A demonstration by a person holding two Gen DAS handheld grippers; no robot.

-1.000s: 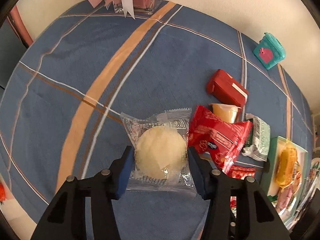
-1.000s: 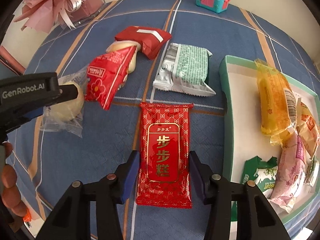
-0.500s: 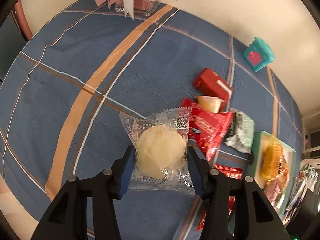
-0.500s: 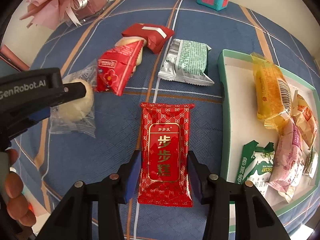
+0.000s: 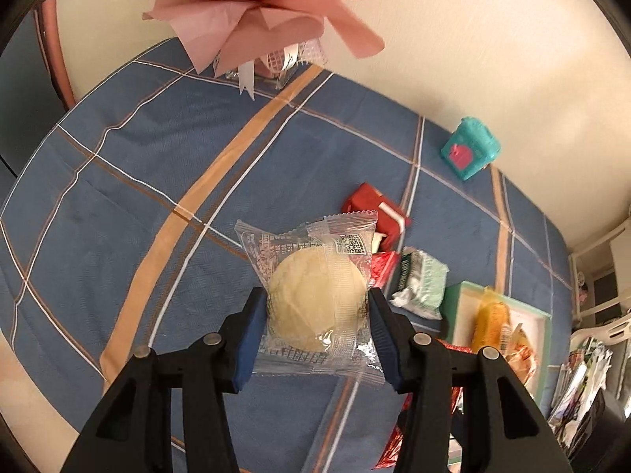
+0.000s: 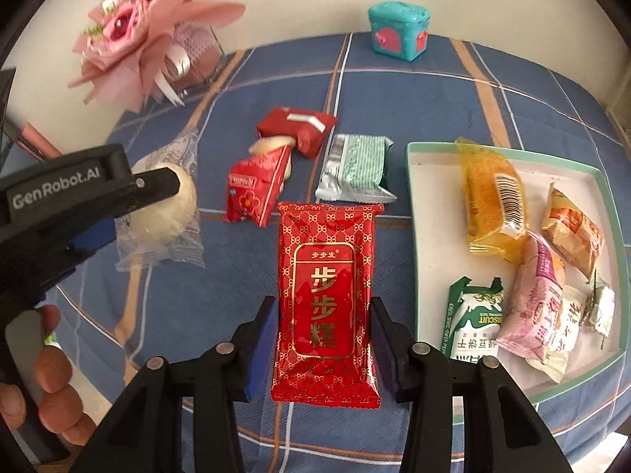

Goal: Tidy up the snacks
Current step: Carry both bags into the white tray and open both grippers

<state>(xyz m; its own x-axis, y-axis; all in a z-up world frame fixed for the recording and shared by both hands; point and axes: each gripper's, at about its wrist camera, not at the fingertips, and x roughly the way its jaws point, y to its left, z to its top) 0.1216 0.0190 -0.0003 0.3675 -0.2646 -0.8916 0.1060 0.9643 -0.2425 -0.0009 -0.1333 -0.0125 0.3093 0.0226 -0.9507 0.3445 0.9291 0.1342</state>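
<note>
My left gripper (image 5: 315,309) is shut on a round pale pastry in a clear wrapper (image 5: 315,295) and holds it above the blue plaid cloth. The right wrist view shows this pastry (image 6: 173,213) at the left, under the left gripper's fingers (image 6: 154,183). My right gripper (image 6: 324,315) is shut on a red cake packet with gold characters (image 6: 327,268), also off the cloth. A green-rimmed white tray (image 6: 432,205) at the right holds several wrapped snacks. Loose on the cloth lie a red flowered packet (image 6: 256,193), a red folded packet (image 6: 299,126) and a green striped packet (image 6: 357,167).
A teal toy chest (image 6: 398,31) stands at the far edge by the wall. A pink paper bouquet (image 6: 138,39) in a clear box fills the back left corner. A person's hand (image 6: 51,394) grips the left tool's handle. Cluttered shelves (image 5: 591,354) lie beyond the tray.
Both grippers have risen with their snacks, so the cloth and loose packets look farther away. The pastry and the red packet have come off the table. The jaws kept their grip.
</note>
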